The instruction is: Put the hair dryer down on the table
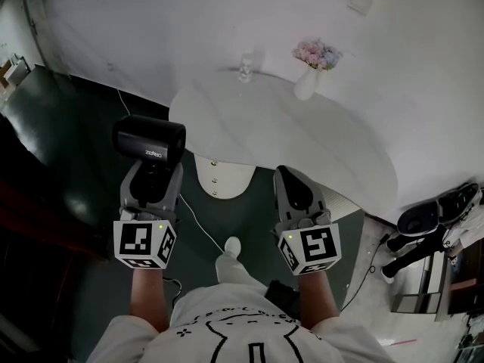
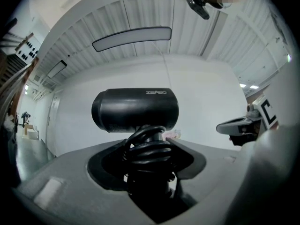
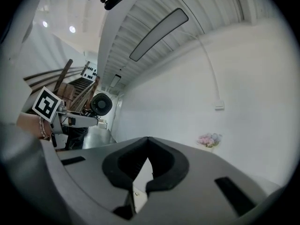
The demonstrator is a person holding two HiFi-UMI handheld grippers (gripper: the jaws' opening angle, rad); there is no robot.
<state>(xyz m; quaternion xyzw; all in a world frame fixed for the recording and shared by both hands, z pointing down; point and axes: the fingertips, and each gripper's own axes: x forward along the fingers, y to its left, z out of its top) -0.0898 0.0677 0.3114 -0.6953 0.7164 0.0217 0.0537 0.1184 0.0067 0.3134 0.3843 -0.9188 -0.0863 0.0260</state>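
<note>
Left gripper is clamped on the hair dryer: both jaws press the sides of the black handle, which has its black cord coiled round it just where the pads grip. The handle stands upright between the jaws. The barrel sits crosswise on top, clear above the jaw tips, with its pale lettering facing the left gripper view's camera. Seen from the head view, the dryer hangs in the air off the left edge of the round white counter. It is over the dark floor, near the counter's rim but not over its top, and touches nothing but the gripper. Right gripper is held level beside the left one, at the counter's near edge. Its jaws are closed tip to tip with nothing between them, only the dark oval gap of the pads behind the tips. On the far side of the counter stand a white vase with pink flowers and, to its left, a small glass jar. Both are well apart from the dryer. The counter's middle is bare white.
</note>
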